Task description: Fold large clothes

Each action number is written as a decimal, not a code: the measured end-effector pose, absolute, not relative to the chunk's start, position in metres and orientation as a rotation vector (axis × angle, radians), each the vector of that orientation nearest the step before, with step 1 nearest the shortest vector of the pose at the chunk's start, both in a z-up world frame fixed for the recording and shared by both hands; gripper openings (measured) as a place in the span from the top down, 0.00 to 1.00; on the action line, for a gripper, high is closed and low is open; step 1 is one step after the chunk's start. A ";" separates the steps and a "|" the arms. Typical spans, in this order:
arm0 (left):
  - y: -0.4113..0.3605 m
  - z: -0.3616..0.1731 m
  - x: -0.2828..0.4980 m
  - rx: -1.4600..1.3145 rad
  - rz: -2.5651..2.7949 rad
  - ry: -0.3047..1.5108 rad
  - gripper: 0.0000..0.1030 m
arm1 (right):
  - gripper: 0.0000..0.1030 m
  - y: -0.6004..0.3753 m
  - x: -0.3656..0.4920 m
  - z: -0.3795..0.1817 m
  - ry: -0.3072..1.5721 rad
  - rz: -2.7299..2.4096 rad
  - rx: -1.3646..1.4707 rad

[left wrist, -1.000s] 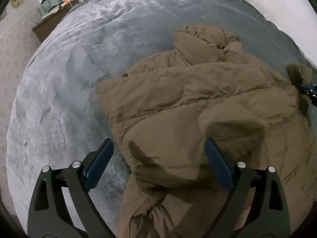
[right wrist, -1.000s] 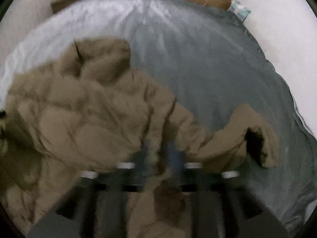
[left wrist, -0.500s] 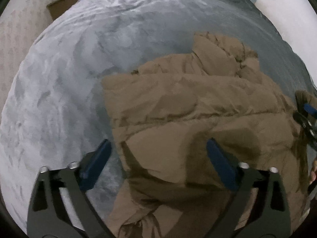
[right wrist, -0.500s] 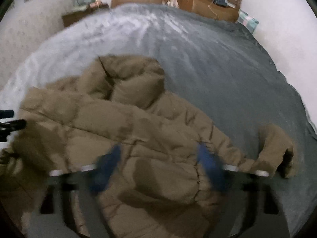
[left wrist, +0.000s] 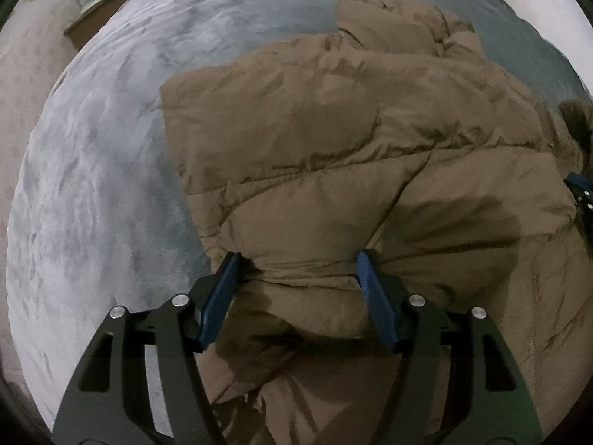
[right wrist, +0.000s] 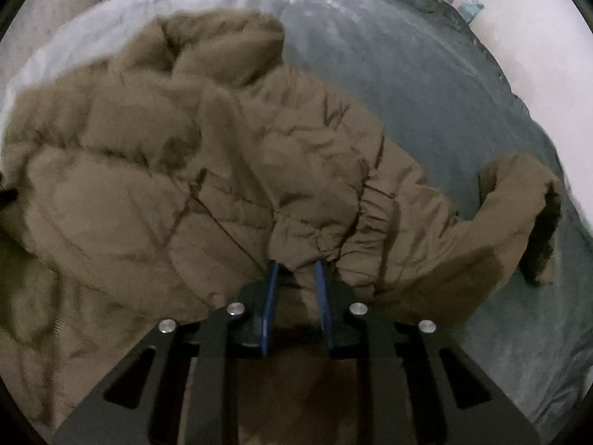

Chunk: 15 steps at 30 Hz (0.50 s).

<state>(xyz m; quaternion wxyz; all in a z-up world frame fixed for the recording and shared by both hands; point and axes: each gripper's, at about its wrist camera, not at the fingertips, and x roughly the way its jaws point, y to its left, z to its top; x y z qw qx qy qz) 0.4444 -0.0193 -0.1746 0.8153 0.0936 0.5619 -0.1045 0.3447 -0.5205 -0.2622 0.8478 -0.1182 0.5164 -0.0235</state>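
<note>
Grey plush blanket (left wrist: 111, 155) covering a bed, filling most of both views, pale and sheeny toward the far end. On top of it, spread wide, a brown quilted puffer coat (left wrist: 333, 141), rumpled, its bunched collar or hood (right wrist: 218, 44) at the far end. One brown sleeve (right wrist: 493, 207) trailing off to the right in the right wrist view, curled upward, dark cuff opening turned toward the near side, resting on the blanket. Beyond the bed's far left corner, a dark wooden nightstand (left wrist: 100, 18) piled with greenish items too small to make out. Near the far right corner, in the right wrist view, a checked cloth or cushion (right wrist: 463, 0), partly cut off by the lens edge.

Left tongs (left wrist: 300, 289) pointing steeply down at the coat's near left edge, blue pads roughly halfway apart, just been closing, a thick puffy fold of the fabric bulging between them and meeting both pads. Right tongs (right wrist: 296, 289) likewise angled down, blue pads drawn close together, just been closing, a narrow pinch of the coat's fabric squeezed between them near where the sleeve joins the body.
</note>
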 end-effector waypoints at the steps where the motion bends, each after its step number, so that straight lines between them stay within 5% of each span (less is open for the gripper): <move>1: -0.019 -0.170 0.445 0.187 -0.217 1.189 0.36 | 0.75 -0.522 0.343 -0.254 1.067 -0.037 -0.218; 2: -0.019 -0.163 0.446 0.177 -0.209 1.168 0.35 | 0.70 -0.523 0.341 -0.243 1.031 -0.016 -0.191; 4: -0.016 -0.153 0.444 0.167 -0.196 1.135 0.26 | 0.41 -0.522 0.339 -0.232 0.991 -0.009 -0.197; 15: -0.039 -0.159 0.475 0.191 -0.169 1.128 0.21 | 0.41 -0.528 0.390 -0.258 1.060 -0.027 -0.252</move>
